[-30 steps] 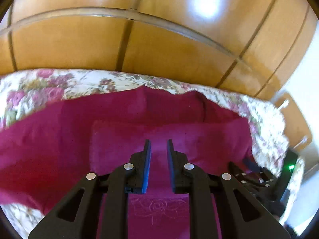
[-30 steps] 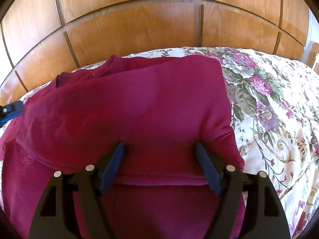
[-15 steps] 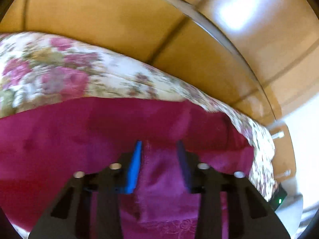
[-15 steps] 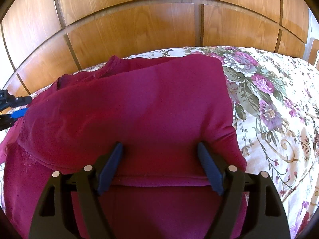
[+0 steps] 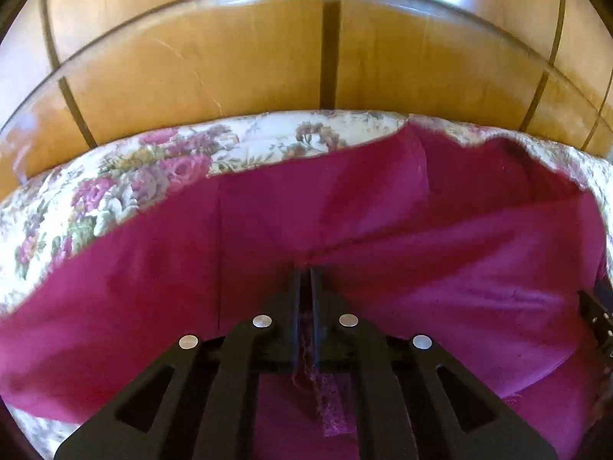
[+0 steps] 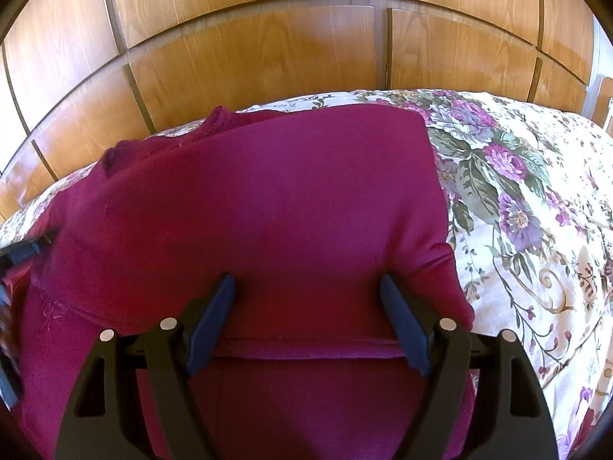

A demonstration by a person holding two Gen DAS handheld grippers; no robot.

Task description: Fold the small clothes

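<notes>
A magenta garment (image 5: 440, 268) lies partly folded on a floral bedspread (image 5: 153, 168). My left gripper (image 5: 305, 270) is shut on a raised fold of this cloth, and a strip of the fabric shows in the thin gap between its fingers. In the right wrist view the same garment (image 6: 268, 199) has a folded layer on top, with its hem running across between the fingers. My right gripper (image 6: 306, 280) hovers open just above that hem, its blue pads wide apart and pressing on nothing. A dark part of the left gripper (image 6: 23, 249) shows at the left edge.
Wooden panels (image 5: 268, 57) rise right behind the bed's far edge. The bedspread (image 6: 517, 211) stretches out bare to the right of the garment. A dark part of the right gripper (image 5: 597, 318) shows at the right edge of the left wrist view.
My left gripper opened a little, dropped toward the garment, then closed on a fold of it. The right gripper stayed put and open.
</notes>
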